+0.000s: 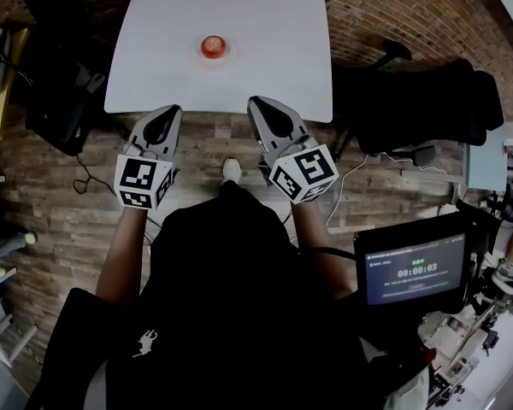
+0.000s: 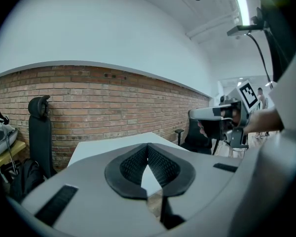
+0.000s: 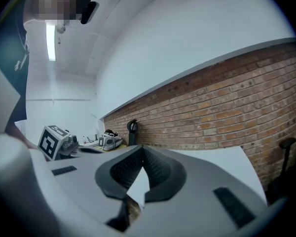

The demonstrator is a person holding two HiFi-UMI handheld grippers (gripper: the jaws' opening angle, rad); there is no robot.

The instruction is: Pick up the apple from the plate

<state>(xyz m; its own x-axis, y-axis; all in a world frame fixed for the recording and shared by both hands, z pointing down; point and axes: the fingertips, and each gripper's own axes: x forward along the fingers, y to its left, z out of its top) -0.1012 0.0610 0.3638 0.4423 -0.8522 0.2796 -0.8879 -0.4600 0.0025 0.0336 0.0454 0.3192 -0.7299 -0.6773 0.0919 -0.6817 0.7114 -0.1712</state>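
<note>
A red apple (image 1: 212, 46) sits on a small white plate (image 1: 227, 55) near the middle of the white table (image 1: 154, 67) in the head view. My left gripper (image 1: 168, 110) and right gripper (image 1: 256, 102) are held side by side over the wooden floor, just short of the table's near edge, both pointing at the table. In the left gripper view the left gripper (image 2: 148, 145) has its jaws meeting at the tips with nothing between them. The right gripper (image 3: 141, 147) looks the same in its own view. Neither gripper view shows the apple.
A black office chair (image 1: 436, 101) stands right of the table, and black bags (image 1: 60, 92) lie to its left. A screen with a timer (image 1: 415, 267) is at the lower right. A brick wall (image 2: 113, 107) runs behind the table.
</note>
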